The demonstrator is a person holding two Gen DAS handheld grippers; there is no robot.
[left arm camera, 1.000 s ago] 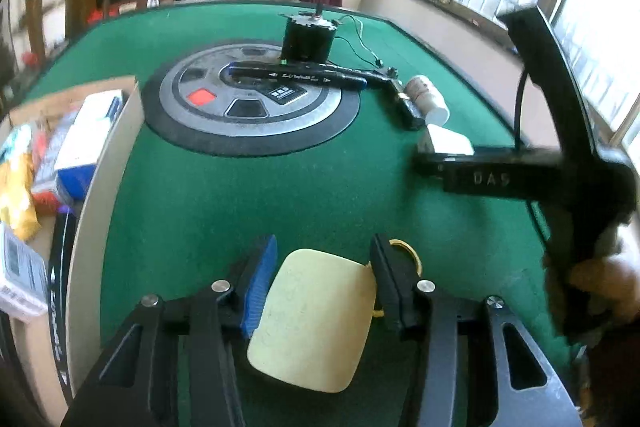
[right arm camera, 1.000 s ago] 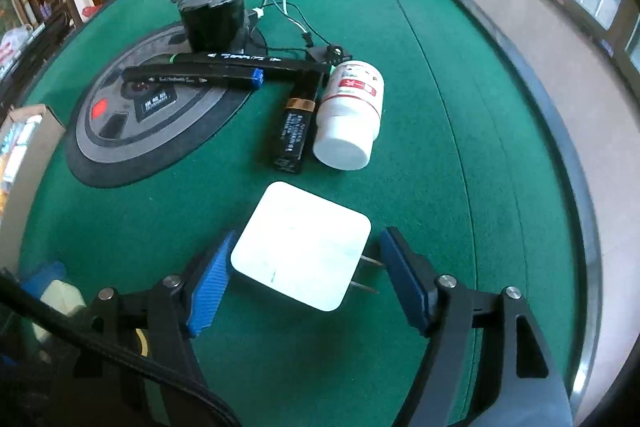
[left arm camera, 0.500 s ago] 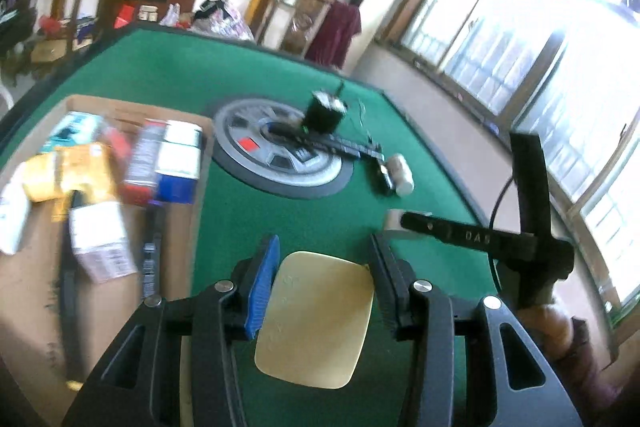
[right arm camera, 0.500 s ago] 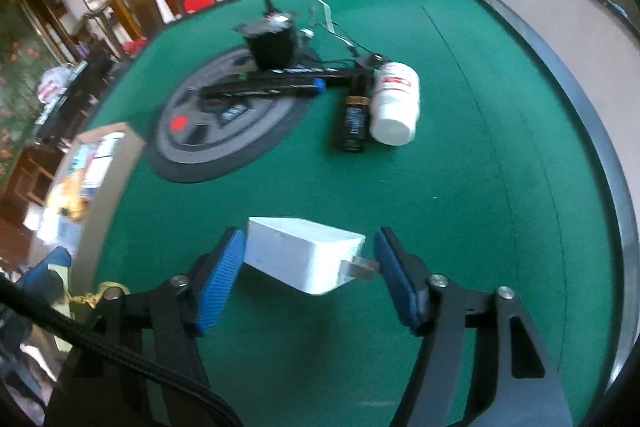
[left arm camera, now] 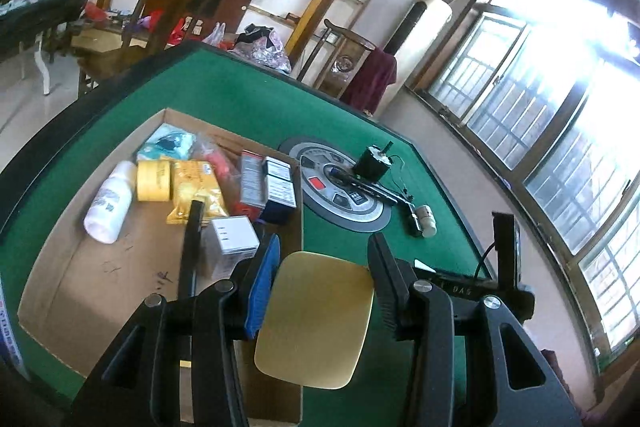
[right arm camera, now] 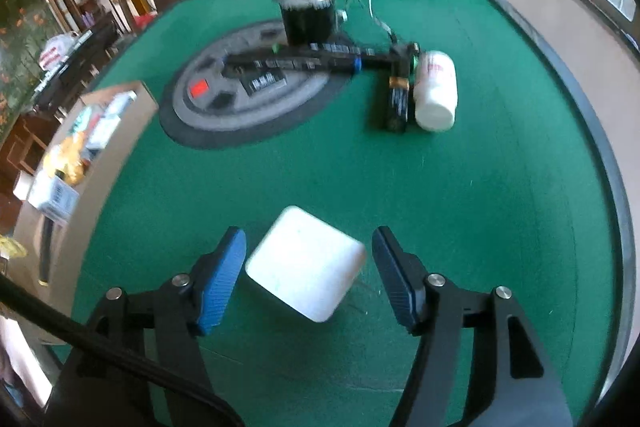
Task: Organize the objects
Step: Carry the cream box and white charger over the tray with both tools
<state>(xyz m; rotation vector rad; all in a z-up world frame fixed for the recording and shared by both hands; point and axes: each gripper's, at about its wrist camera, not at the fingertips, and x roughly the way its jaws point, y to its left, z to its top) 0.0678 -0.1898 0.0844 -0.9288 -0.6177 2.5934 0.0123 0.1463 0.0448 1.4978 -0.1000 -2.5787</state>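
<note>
the green table (left arm camera: 240, 107) fills most of both views. in the left camera's view a big brown box (left arm camera: 120, 267) sits on it, out at ten o'clock from the left tongs (left arm camera: 324, 243). the box holds lots of small packs, a yellow bag (left arm camera: 196, 191) and a white bottle lying down (left arm camera: 110, 203). a grey round plate (left arm camera: 372, 219) lies flat on the table at twelve o'clock, just past the box.

the left tongs hold a flat yellow pad (left arm camera: 316, 319). both pads press on its sides, so the tongs are narrow and gripping it. the yellow pad hangs over the near corner of the box, up in the air.

in the right camera's view the right tongs (right arm camera: 309, 231) have just been opening. a white charger (right arm camera: 306, 263) sits between the two pads, with a small gap on each side, so nothing squeezes it. it looks tipped a bit, and i cannot tell if it lies flat on the green.

far off at twelve o'clock a black motor (right arm camera: 306, 19) stands on the edge of the grey plate. a small white bottle (right arm camera: 436, 91) lies on its side at one o'clock. two long black pens (right arm camera: 296, 61) lie across in front of the motor. a black battery (right arm camera: 396, 103) lies touching the small white bottle's left side.
</note>
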